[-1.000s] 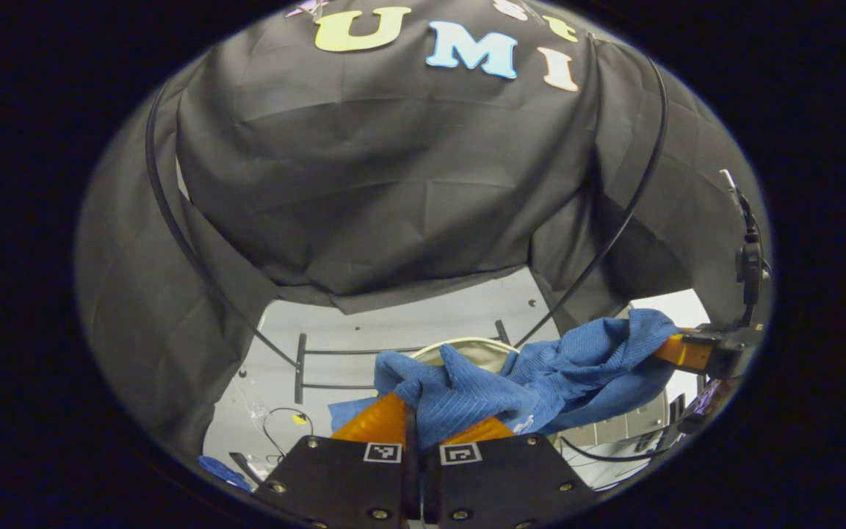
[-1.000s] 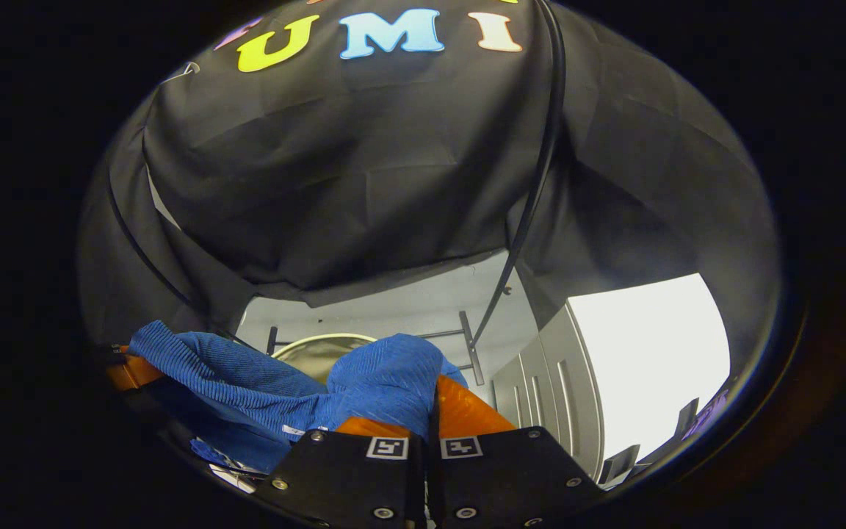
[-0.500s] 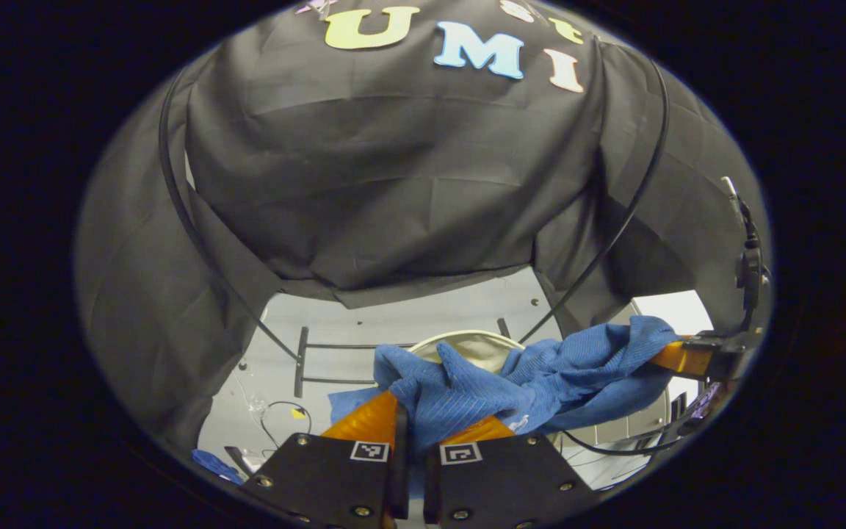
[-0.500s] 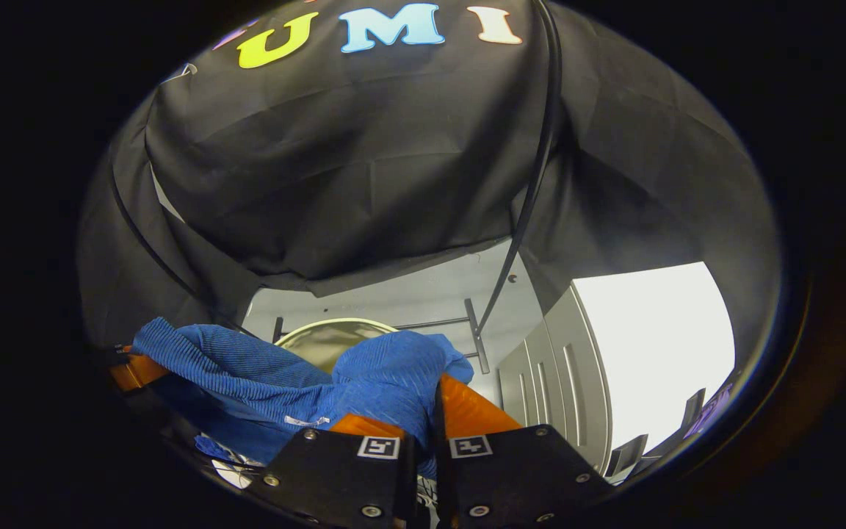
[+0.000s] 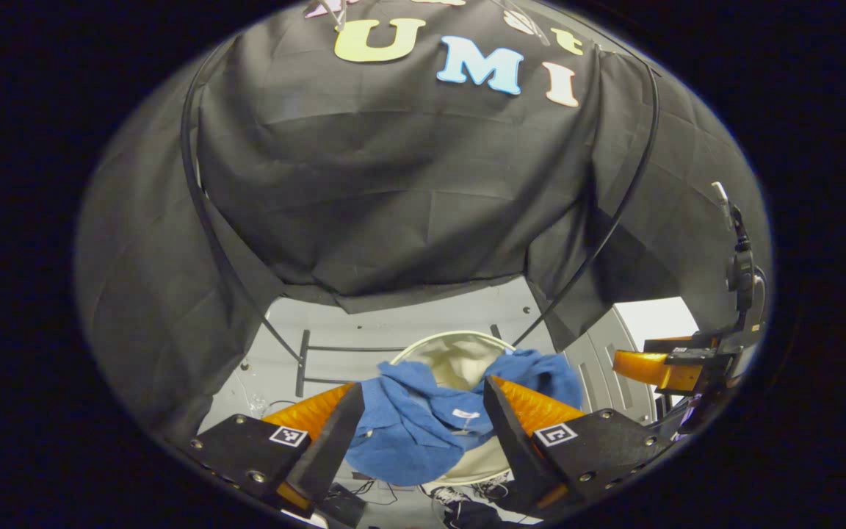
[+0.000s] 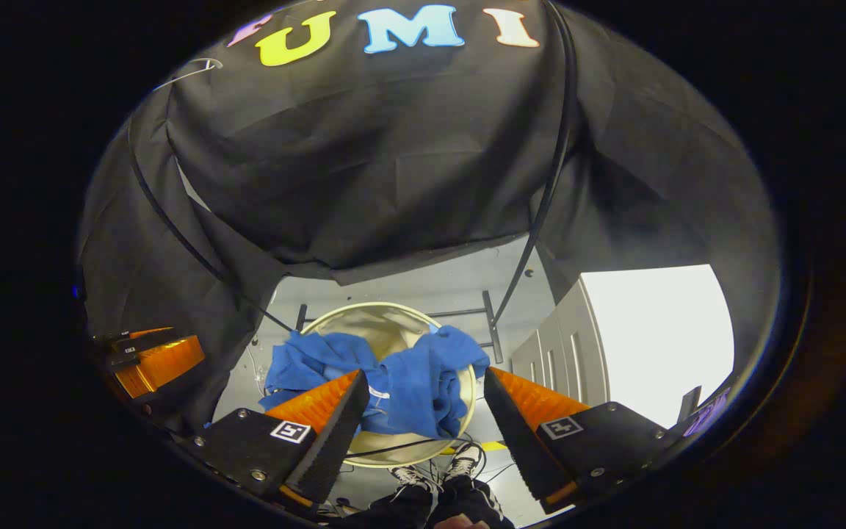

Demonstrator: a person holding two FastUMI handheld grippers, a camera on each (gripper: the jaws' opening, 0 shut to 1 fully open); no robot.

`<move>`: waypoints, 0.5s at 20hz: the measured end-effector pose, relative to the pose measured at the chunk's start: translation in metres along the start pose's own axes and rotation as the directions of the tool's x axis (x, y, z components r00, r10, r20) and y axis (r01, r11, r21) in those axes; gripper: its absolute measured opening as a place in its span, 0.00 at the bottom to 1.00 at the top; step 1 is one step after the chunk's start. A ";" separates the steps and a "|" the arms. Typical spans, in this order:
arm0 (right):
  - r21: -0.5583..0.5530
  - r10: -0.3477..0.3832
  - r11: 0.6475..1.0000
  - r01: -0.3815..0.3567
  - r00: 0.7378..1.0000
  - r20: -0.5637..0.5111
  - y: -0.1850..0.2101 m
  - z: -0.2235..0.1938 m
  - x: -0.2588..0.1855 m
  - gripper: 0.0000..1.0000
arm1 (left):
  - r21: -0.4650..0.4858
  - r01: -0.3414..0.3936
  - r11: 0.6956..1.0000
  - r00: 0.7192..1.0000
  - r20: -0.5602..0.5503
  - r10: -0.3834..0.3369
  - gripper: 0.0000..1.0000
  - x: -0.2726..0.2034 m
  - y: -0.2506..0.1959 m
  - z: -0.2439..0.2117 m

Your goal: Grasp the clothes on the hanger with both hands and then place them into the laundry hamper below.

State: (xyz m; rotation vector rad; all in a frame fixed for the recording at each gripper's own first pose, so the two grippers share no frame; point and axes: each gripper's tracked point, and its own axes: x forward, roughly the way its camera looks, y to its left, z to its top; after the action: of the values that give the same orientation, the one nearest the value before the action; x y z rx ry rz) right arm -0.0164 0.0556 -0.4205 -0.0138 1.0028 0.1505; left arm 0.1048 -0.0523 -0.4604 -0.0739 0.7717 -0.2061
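Observation:
The blue garment (image 5: 423, 426) (image 6: 401, 382) lies crumpled over the round pale laundry hamper (image 5: 460, 345) (image 6: 393, 323) on the floor below, draped across its rim. My left gripper (image 5: 423, 419) is open above it, nothing between its fingers. My right gripper (image 6: 423, 419) is open too, high over the hamper. In the left gripper view the right gripper (image 5: 658, 367) shows at the far right edge. In the right gripper view the left gripper (image 6: 151, 360) shows at the far left edge.
A black metal rack base (image 5: 302, 360) (image 6: 489, 330) stands on the grey floor behind the hamper, with thin black poles rising along the booth wall. A grey cabinet (image 6: 562, 353) stands at the right. A person's shoes (image 6: 438, 470) and dark trouser legs are below the hamper.
Both grippers have opened and let go of the blue garment, which has dropped onto the hamper. Both grippers have tilted to look further down.

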 end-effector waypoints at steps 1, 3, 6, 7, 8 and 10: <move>-0.009 -0.007 1.000 0.007 1.000 0.020 -0.002 0.008 -0.011 0.97 | -0.006 -0.005 1.000 1.000 0.020 0.005 0.96 -0.012 0.002 0.009; -0.025 -0.027 0.999 0.028 0.997 0.073 -0.007 0.024 -0.034 0.97 | -0.022 -0.008 1.000 0.998 0.066 0.010 0.95 -0.039 0.003 0.024; -0.024 -0.063 0.997 0.069 0.981 0.184 -0.021 0.058 -0.072 0.97 | -0.023 -0.029 0.999 0.990 0.139 0.032 0.95 -0.083 0.009 0.047; -0.019 -0.075 0.997 0.081 0.972 0.224 -0.026 0.069 -0.088 0.97 | -0.016 -0.036 0.999 0.986 0.164 0.039 0.95 -0.098 0.007 0.056; -0.016 -0.082 0.996 0.089 0.960 0.266 -0.030 0.079 -0.103 0.97 | -0.008 -0.048 0.999 0.980 0.194 0.048 0.95 -0.112 0.007 0.067; -0.021 -0.094 0.994 0.108 0.935 0.341 -0.038 0.098 -0.134 0.97 | 0.017 -0.066 0.998 0.964 0.257 0.060 0.95 -0.148 0.002 0.091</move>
State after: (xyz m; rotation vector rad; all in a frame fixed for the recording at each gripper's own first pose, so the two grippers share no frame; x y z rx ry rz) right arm -0.0002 0.0099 -0.2577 -0.0735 0.6518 0.0747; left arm 0.0653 -0.0197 -0.2946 -0.0508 0.5119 -0.1423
